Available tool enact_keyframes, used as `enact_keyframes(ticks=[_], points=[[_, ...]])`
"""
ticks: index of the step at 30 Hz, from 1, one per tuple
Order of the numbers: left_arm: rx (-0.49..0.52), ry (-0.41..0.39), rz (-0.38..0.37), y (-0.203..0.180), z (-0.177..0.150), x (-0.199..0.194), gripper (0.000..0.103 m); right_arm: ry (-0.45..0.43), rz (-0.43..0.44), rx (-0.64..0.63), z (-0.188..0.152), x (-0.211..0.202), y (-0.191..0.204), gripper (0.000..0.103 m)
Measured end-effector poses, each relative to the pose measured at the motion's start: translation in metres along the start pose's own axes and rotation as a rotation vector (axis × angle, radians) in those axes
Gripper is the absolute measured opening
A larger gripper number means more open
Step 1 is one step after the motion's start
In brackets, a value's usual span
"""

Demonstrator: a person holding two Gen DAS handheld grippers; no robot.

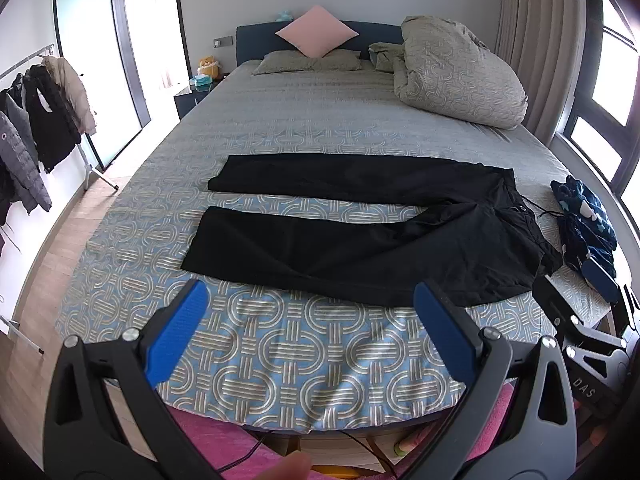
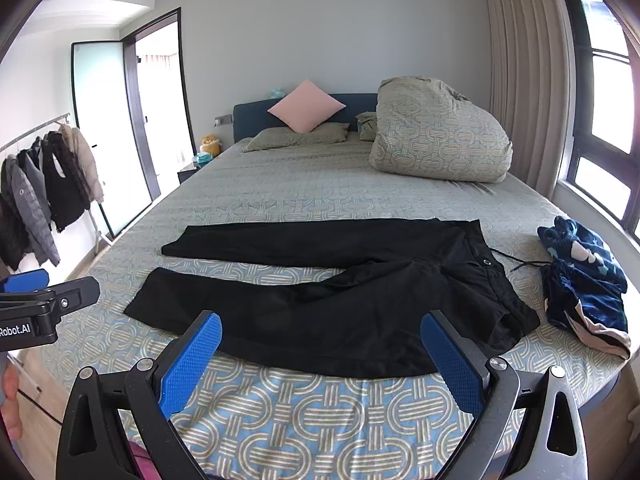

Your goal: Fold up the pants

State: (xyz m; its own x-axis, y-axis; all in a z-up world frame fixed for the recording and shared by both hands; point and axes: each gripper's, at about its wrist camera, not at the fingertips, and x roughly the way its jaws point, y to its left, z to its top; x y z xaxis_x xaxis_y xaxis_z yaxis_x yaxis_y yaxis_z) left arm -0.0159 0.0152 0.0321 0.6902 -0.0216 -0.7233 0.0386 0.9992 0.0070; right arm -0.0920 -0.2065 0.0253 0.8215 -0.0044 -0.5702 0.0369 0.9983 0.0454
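Black pants (image 1: 360,232) are lying flat across the bed (image 1: 304,364), legs pointing toward nine o'clock. Left hand-held gripper (image 1: 312,312) and right hand-held gripper (image 2: 322,340) are hovering wide apart, holding nothing.

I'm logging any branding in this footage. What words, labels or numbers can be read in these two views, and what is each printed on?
"DAS": on the black body of the right gripper, seen at the right edge of the left wrist view.
"Robot.AI": on the black body of the left gripper, at the left edge of the right wrist view; its start is cut off by the frame.
No other readable text; none shows on the black pants.
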Motion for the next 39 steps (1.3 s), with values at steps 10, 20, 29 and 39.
enact_keyframes(ticks=[10, 20, 29, 39], points=[[0.004, -0.005, 0.000, 0.0008, -0.0022, -0.0014, 0.103, -0.003, 0.008, 0.000, -0.0013, 0.0022, 0.0006, 0.102], [0.010, -0.003, -0.008, 0.0002, -0.0027, -0.0006, 0.103, -0.001, 0.005, -0.013, -0.0021, 0.0009, 0.0025, 0.102], [0.012, -0.003, -0.008, 0.0004, -0.0029, -0.0001, 0.103, 0.000, 0.004, -0.014, -0.0037, 0.0028, 0.0028, 0.102], [0.023, -0.004, -0.011, -0.0024, -0.0022, -0.0012, 0.103, 0.013, 0.008, -0.005, -0.0037, 0.0017, 0.0002, 0.102]])
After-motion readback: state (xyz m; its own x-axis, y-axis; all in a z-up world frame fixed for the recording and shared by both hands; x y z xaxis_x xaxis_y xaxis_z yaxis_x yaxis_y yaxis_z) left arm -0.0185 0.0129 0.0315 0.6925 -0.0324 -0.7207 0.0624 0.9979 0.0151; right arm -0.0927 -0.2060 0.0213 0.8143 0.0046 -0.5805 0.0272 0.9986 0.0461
